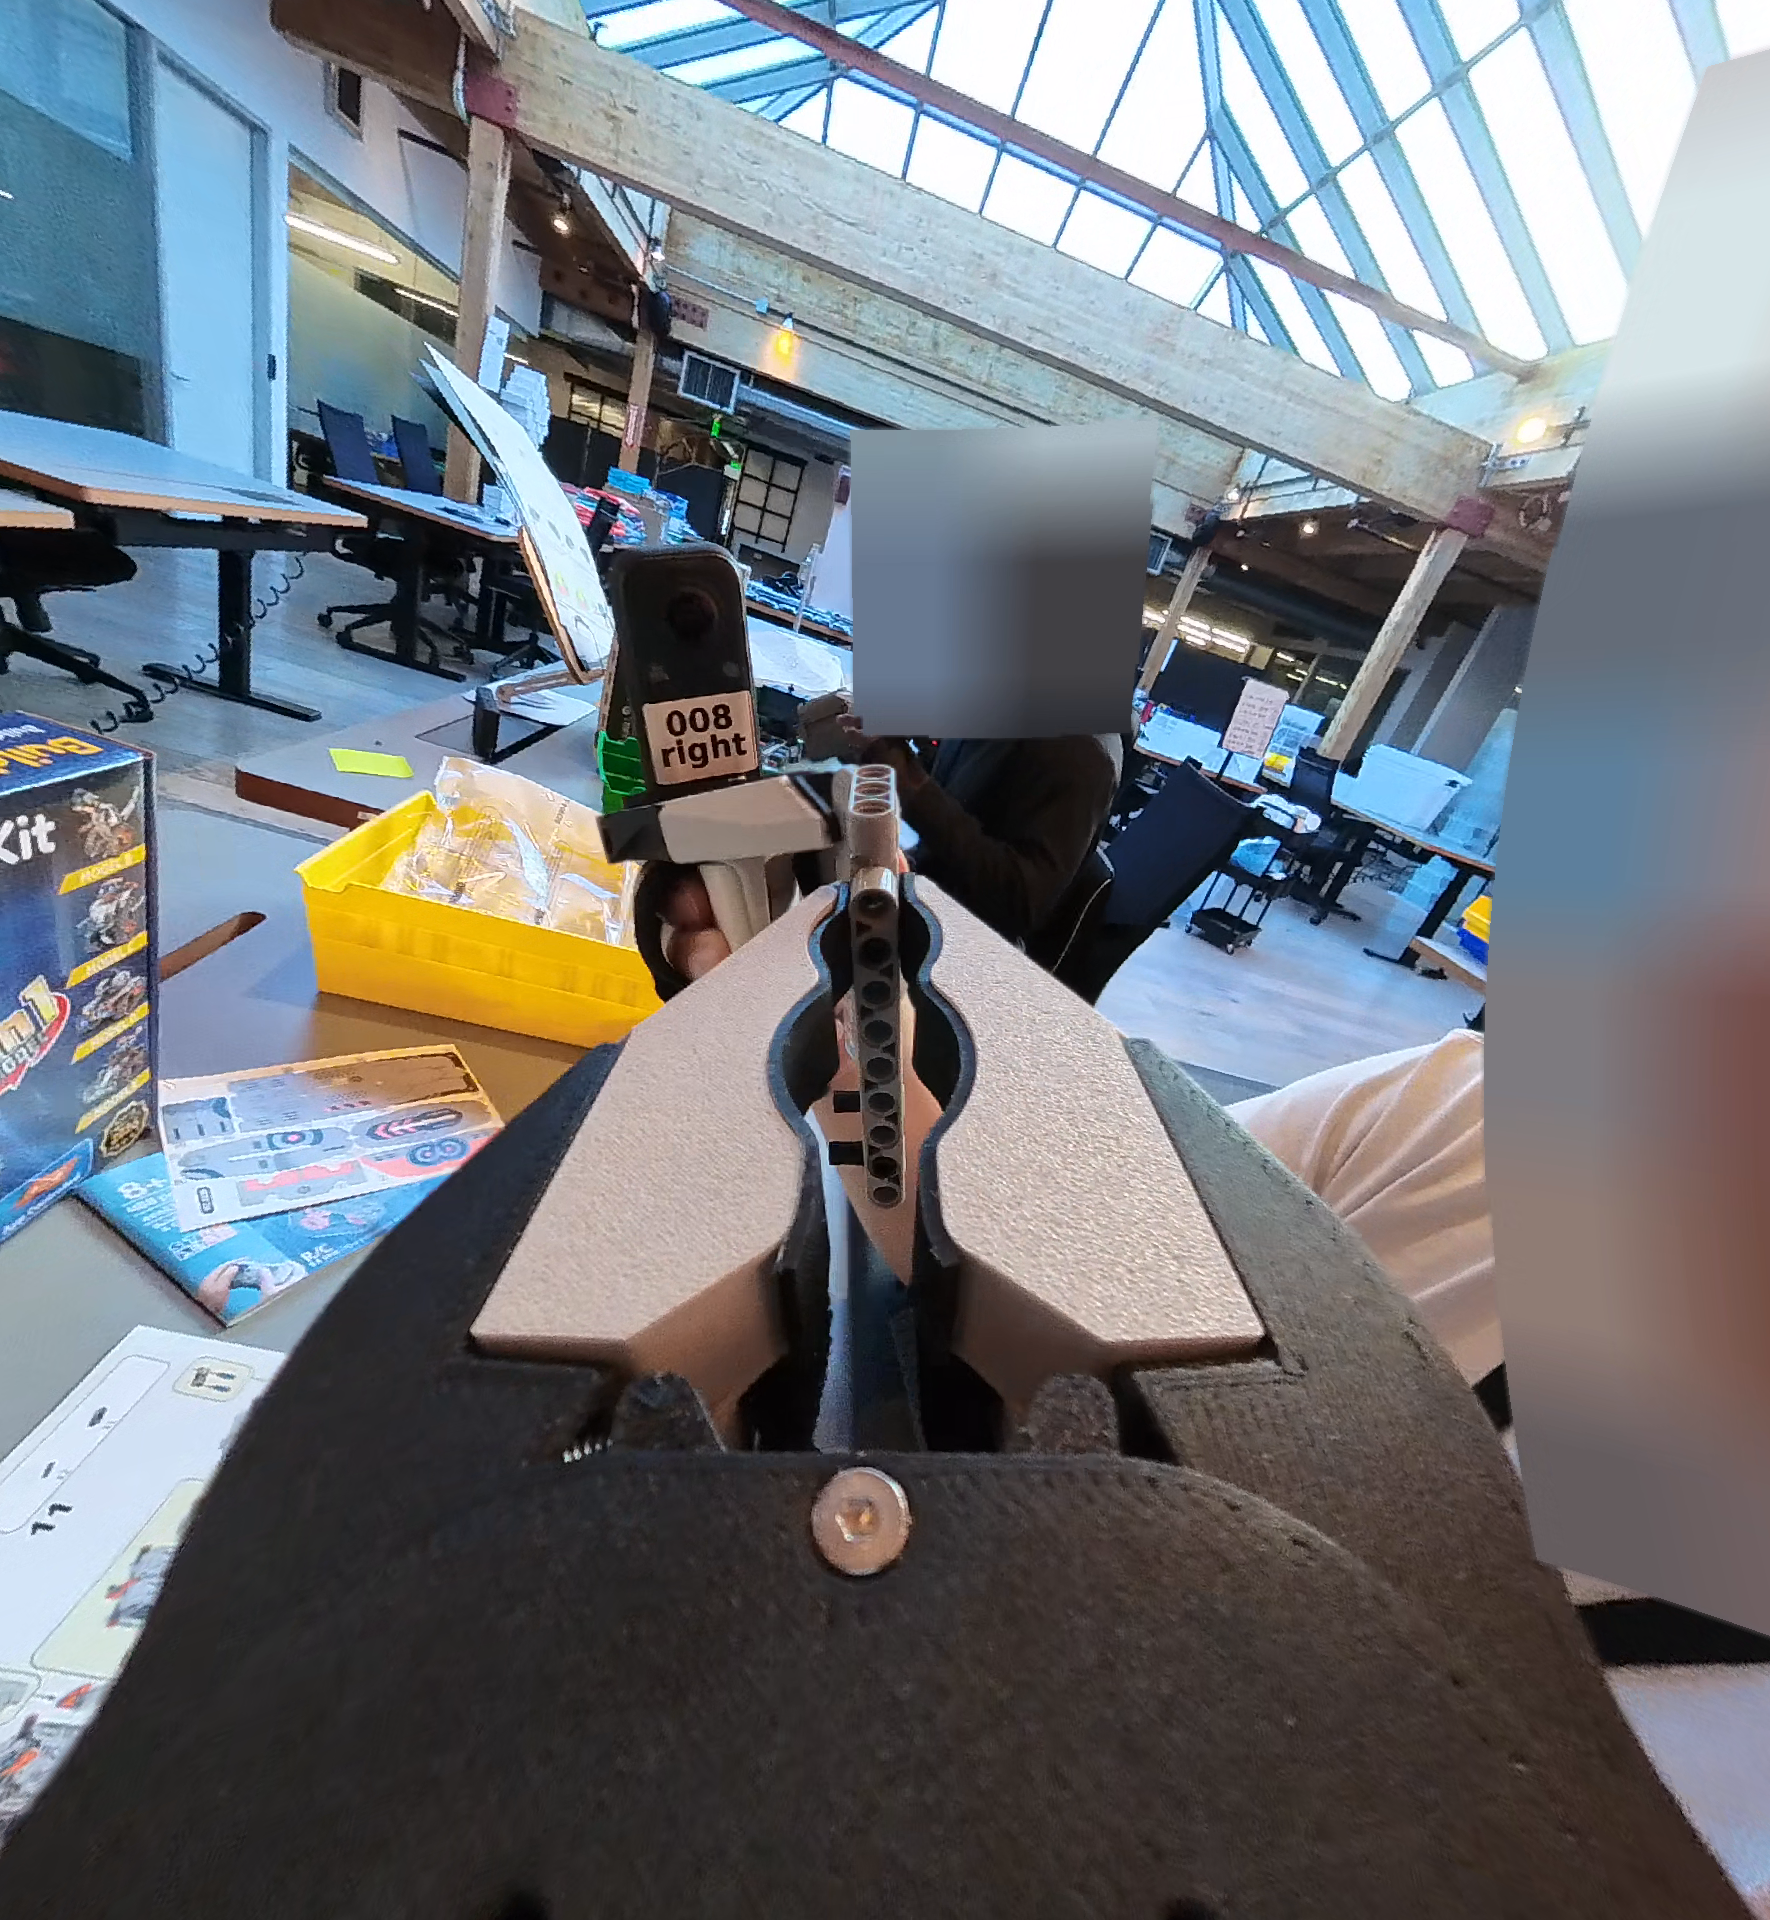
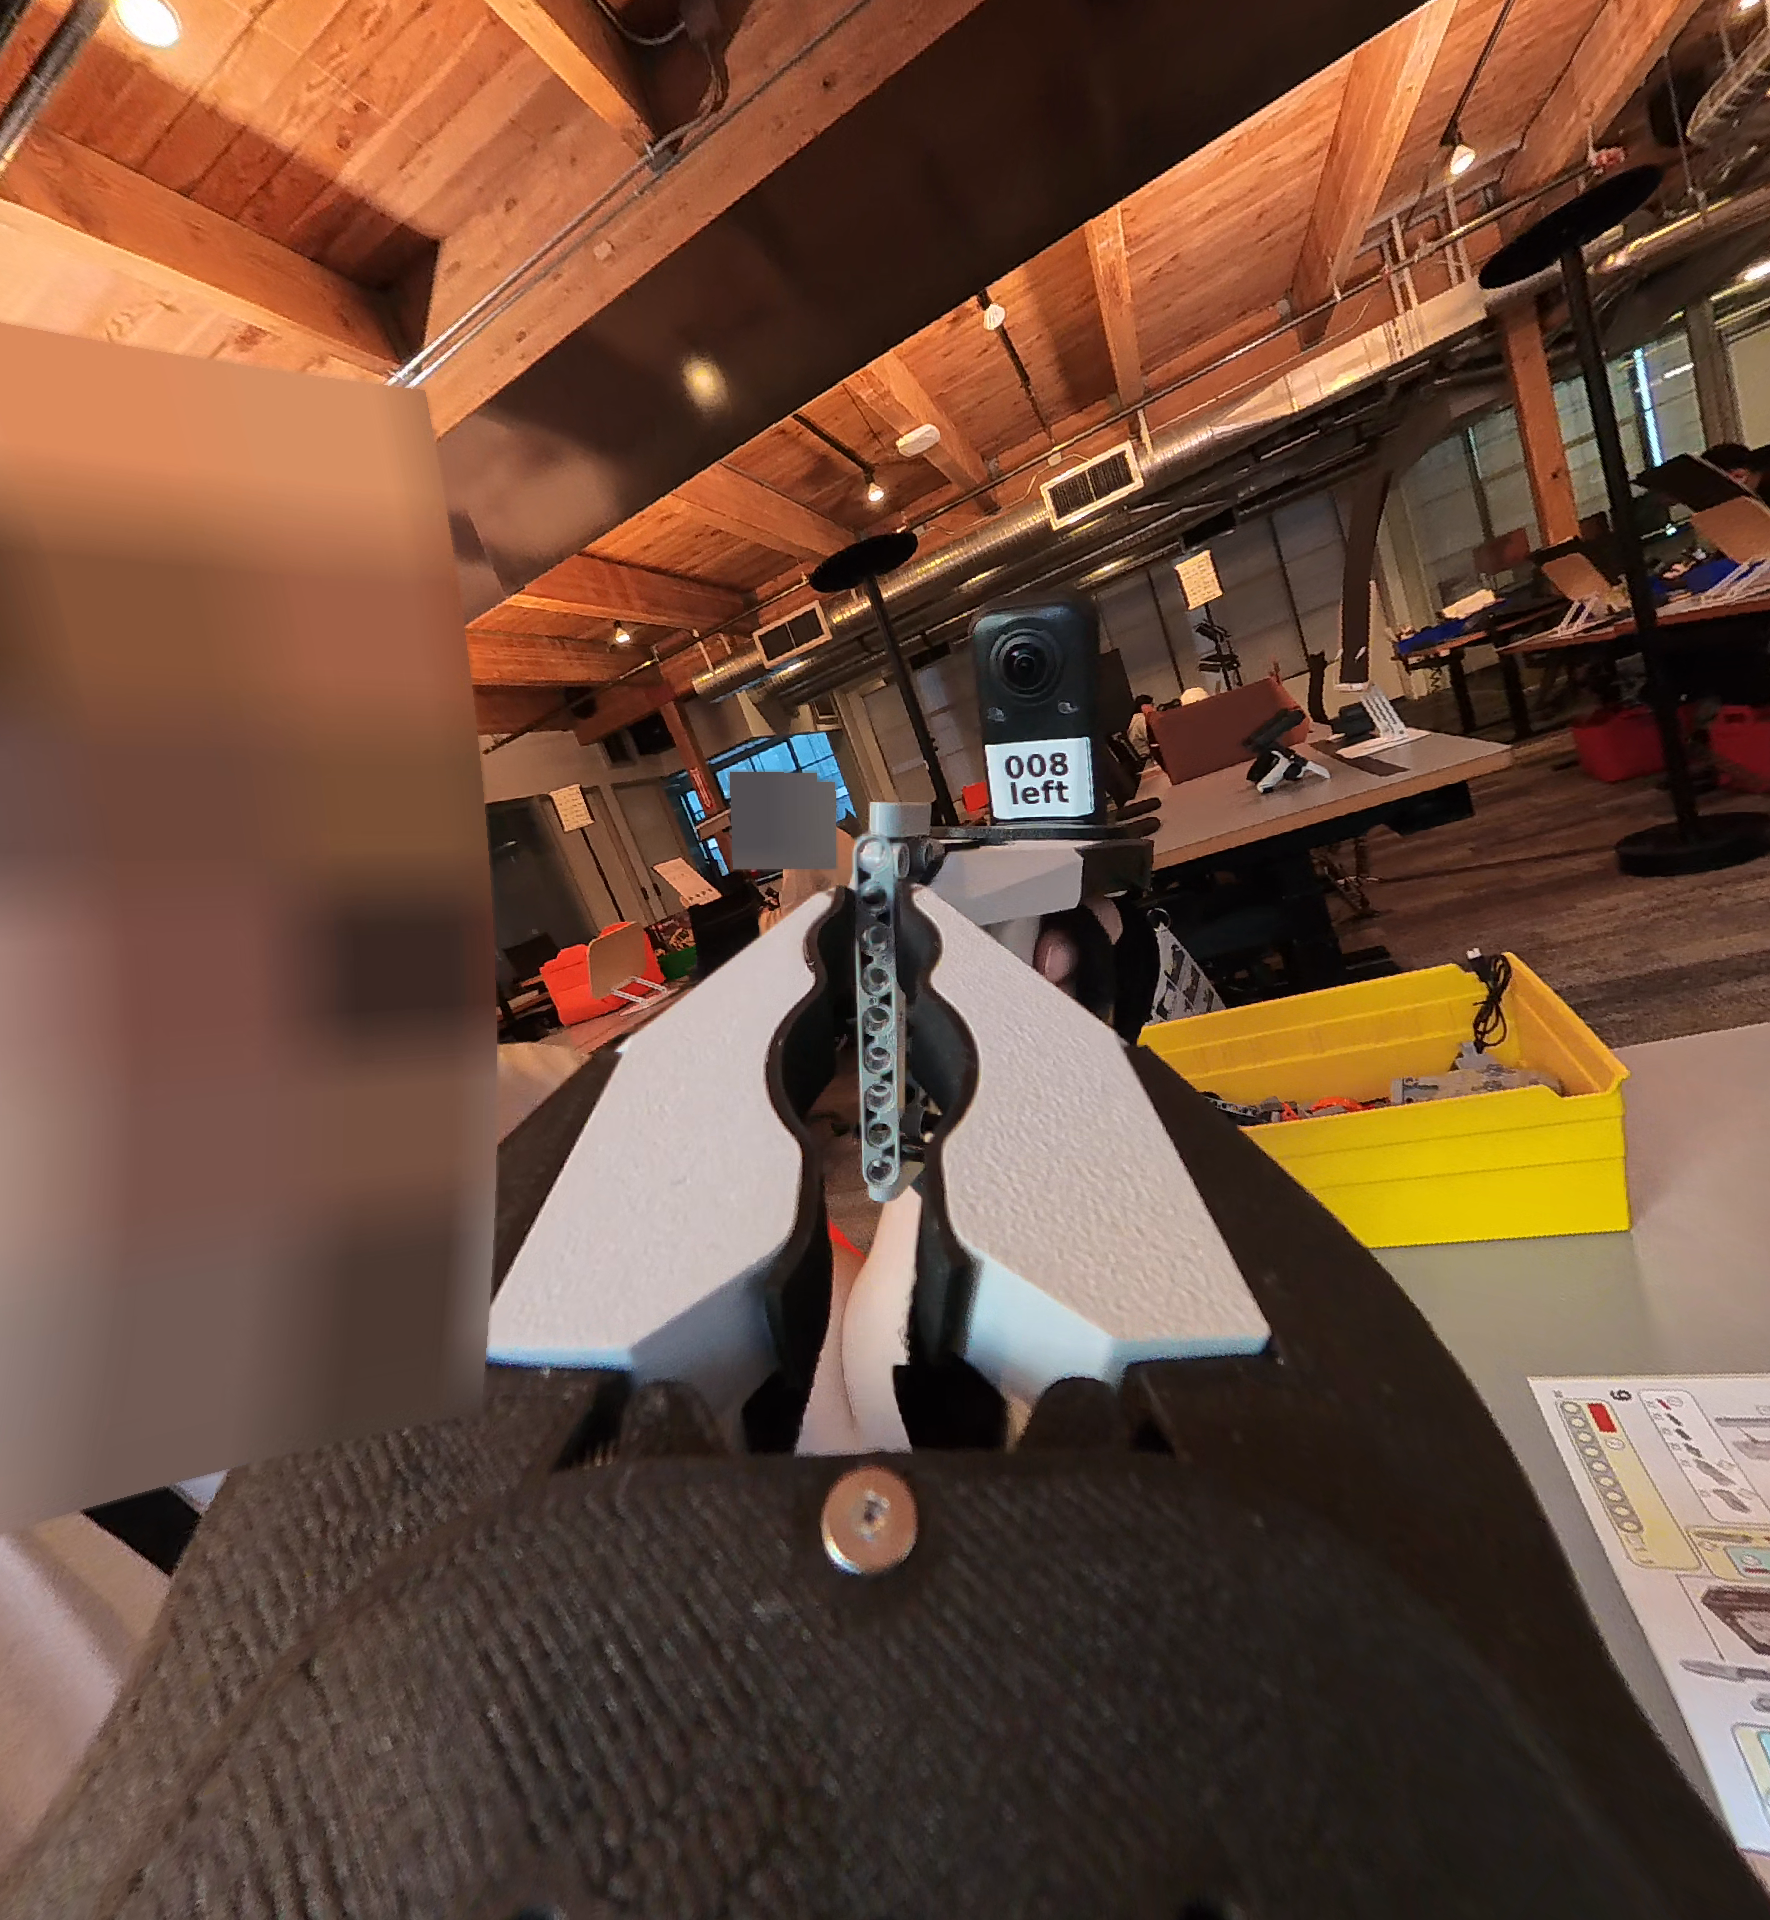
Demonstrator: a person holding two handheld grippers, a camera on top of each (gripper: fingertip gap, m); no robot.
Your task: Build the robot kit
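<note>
In the left wrist view my left gripper is shut on a dark grey perforated beam that has two black pins on its left side. It holds the beam in the air, pointing forward. Just beyond its tip, the right gripper faces it with a light grey perforated beam that meets the dark beam's far end. In the right wrist view my right gripper is shut on that light grey beam. The left gripper shows just behind the beam's tip.
A yellow tray holding clear bags, a kit box, a sticker sheet and instruction pages lie on the grey table. In the right wrist view, a yellow tray holds loose parts, with an instruction sheet nearer. A person sits opposite.
</note>
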